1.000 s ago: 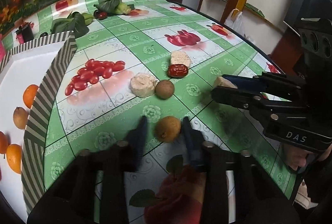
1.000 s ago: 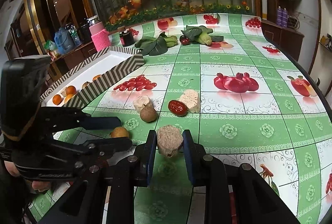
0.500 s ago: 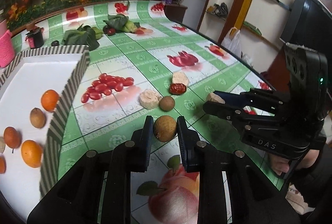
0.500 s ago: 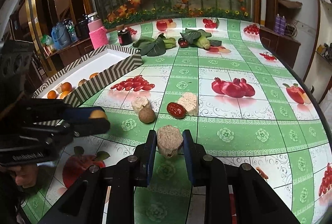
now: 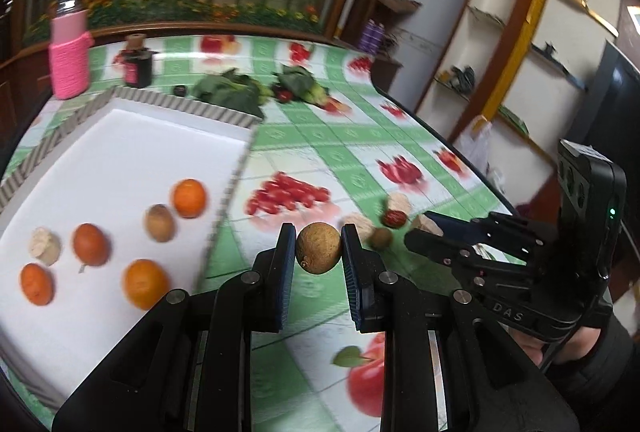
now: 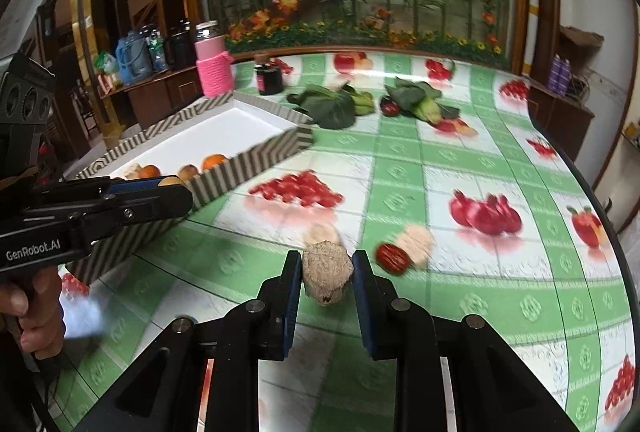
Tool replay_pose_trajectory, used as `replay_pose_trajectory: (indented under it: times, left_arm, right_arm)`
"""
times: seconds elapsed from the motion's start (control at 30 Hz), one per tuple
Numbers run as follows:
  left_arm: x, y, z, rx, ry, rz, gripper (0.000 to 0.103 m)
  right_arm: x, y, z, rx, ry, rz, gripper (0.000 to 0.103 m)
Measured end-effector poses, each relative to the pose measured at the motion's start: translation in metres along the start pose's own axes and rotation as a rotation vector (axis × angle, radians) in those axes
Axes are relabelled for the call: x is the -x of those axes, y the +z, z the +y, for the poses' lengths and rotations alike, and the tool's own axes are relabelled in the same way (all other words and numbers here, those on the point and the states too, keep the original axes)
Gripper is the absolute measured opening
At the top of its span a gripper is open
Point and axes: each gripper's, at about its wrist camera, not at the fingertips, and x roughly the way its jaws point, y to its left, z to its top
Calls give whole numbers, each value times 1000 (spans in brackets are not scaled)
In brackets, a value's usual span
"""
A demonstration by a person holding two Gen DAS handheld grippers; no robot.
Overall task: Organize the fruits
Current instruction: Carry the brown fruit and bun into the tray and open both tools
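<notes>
My left gripper point(image 5: 318, 250) is shut on a round brown fruit point(image 5: 319, 248), lifted above the green tablecloth just right of the white tray point(image 5: 120, 160). Several oranges and brown fruits lie in that tray, among them an orange point(image 5: 189, 197). My right gripper point(image 6: 326, 274) is shut on a pale beige lump point(image 6: 327, 271) held off the table. On the cloth beyond it lie a red date point(image 6: 393, 258), a beige lump point(image 6: 416, 239) and another beige piece point(image 6: 322, 232). The left gripper point(image 6: 168, 188) also shows at the left of the right wrist view, over the tray's striped wall.
A pink-sleeved jar point(image 6: 213, 66) and a dark jar point(image 6: 269, 78) stand behind the tray. Leafy greens point(image 6: 332, 106) and more produce point(image 6: 420, 102) lie at the back of the table. The table edge point(image 6: 600, 192) curves along the right.
The left gripper closed on the brown fruit, lifted it and swung left toward the tray. The right gripper, still holding the beige lump, rose and shifted slightly toward the tray.
</notes>
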Motion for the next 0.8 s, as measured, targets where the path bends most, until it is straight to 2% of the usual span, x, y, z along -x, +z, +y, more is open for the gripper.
replay_pose_trajectory:
  times: [0.17,0.43,0.63,0.8]
  left_arm:
    - [19,2,33,80,75,-56,22]
    - [48,-9,82,193,269,-127,22]
    - [47,-21,102,256,396,-83,22]
    - [40,-27,106,263,450,-38,22]
  right_arm:
    - [-3,17,23,47,36,-28,25]
    - [-17,39,61,114,114,-61,25]
    - [-36,55,83,111,196,-68,25]
    - [-59,68,104,111,260,-52,25]
